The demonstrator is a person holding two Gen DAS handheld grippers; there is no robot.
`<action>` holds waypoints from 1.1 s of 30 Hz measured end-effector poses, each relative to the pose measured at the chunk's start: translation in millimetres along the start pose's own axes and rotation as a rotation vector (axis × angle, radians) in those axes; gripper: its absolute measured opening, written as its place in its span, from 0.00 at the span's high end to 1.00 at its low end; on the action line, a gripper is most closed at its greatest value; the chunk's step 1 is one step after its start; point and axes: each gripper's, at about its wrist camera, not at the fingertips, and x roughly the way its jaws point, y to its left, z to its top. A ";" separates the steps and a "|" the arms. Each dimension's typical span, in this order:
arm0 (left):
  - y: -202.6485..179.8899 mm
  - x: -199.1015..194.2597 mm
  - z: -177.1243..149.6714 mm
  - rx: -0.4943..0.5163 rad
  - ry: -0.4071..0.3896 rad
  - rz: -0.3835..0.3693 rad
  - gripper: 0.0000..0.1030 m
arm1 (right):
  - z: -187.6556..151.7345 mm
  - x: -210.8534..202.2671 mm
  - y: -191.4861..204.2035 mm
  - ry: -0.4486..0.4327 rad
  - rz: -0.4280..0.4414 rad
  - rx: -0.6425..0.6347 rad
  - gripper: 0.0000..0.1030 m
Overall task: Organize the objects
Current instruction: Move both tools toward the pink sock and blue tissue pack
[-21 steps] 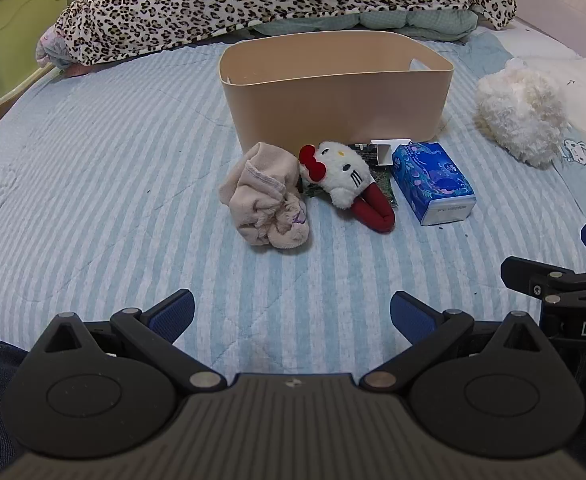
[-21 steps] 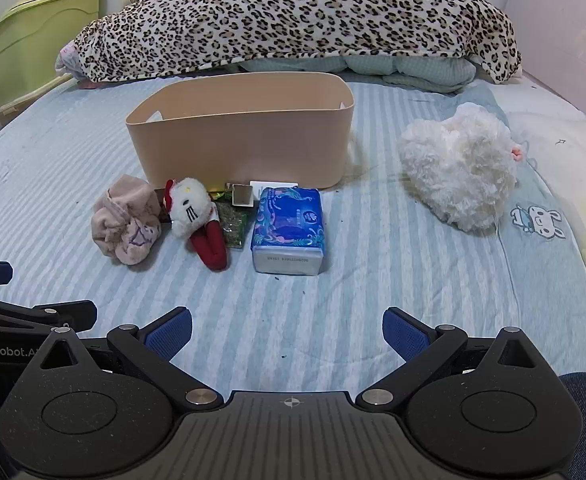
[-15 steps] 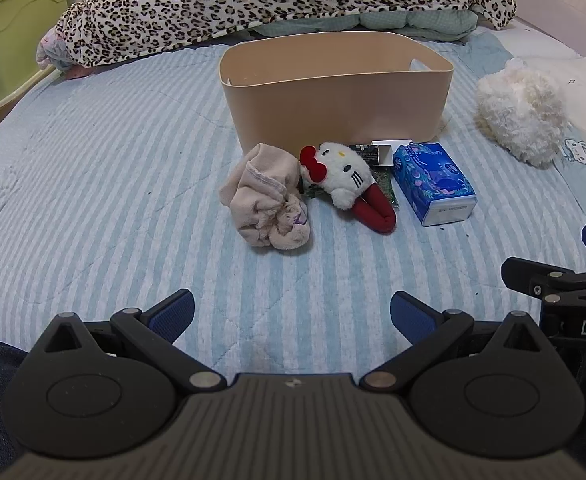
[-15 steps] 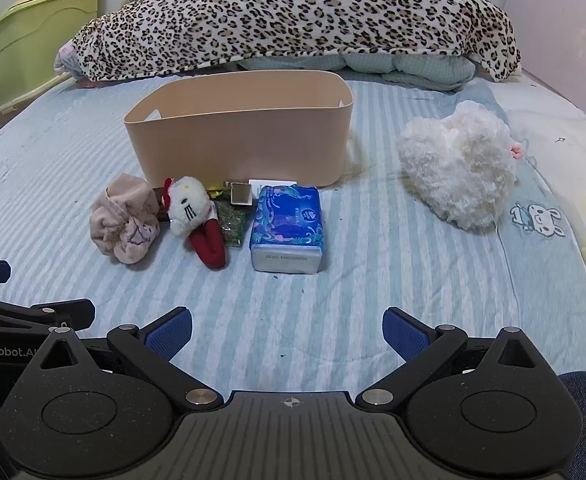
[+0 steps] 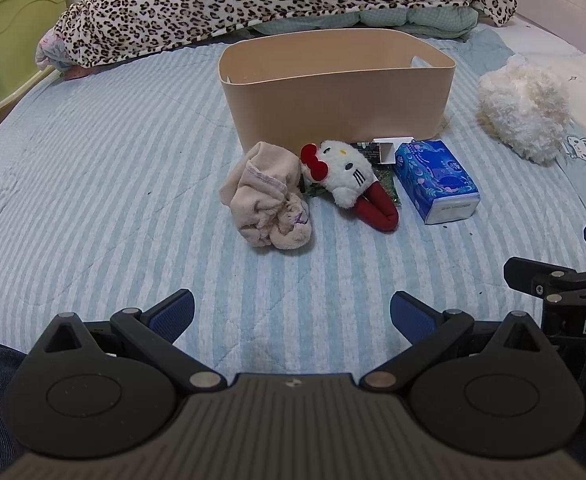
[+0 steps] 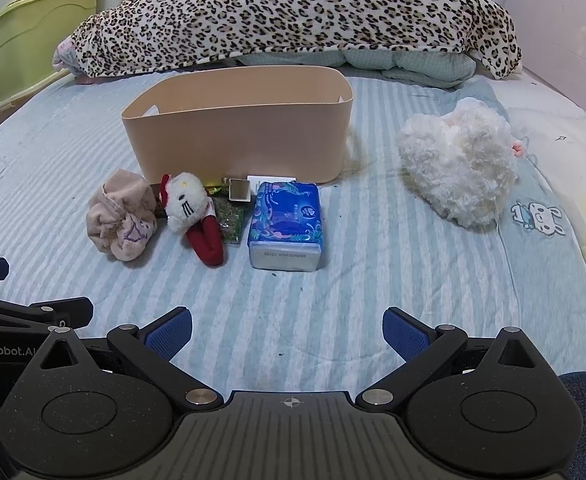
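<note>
Left gripper (image 5: 292,314): one; fingers spread wide with only striped bedsheet (image 5: 93,184) between the blue pads, holding nothing, low over the bed.
Right gripper (image 6: 287,330): one; jaws likewise spread apart and holding nothing, just beside the left gripper on its right.
Beige bin (image 6: 237,132): one, upright and open-topped, straight ahead of both grippers and beyond the small items; its long axis runs left to right across the view.
Rolled cloth bundle (image 5: 267,202): one, pinkish beige, ahead of the left gripper and leftmost in the row before the bin; it touches the plush at its right.
Cat plush (image 5: 347,178): one, white with a red bow; head toward the bin, red legs pointing back toward the grippers and slightly right, long axis near to far.
Dark green packet (image 6: 229,220): one, flat on the sheet, partly under the plush.
Small white box (image 6: 240,192): one, open end facing the grippers, close against the bin's front wall.
Blue tissue pack (image 6: 287,220): one, ahead of the right gripper and a little left of its centre; long axis near to far, short white end facing the gripper.
Fluffy white toy (image 6: 459,168): one, well apart from the row, ahead and right of the right gripper.
Leopard blanket (image 6: 293,12): one, heaped across the far side behind the bin.
</note>
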 end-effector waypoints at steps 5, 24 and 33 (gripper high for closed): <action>-0.3 2.0 0.6 0.004 0.002 0.001 0.00 | 0.2 3.2 -0.6 0.008 -0.002 0.002 0.00; 8.5 31.1 20.4 0.004 0.003 0.037 0.00 | 21.8 31.8 -17.1 0.040 -0.045 0.004 0.00; 13.8 54.4 41.9 0.018 -0.016 0.048 0.00 | 44.8 57.4 -19.2 0.063 -0.028 -0.026 0.00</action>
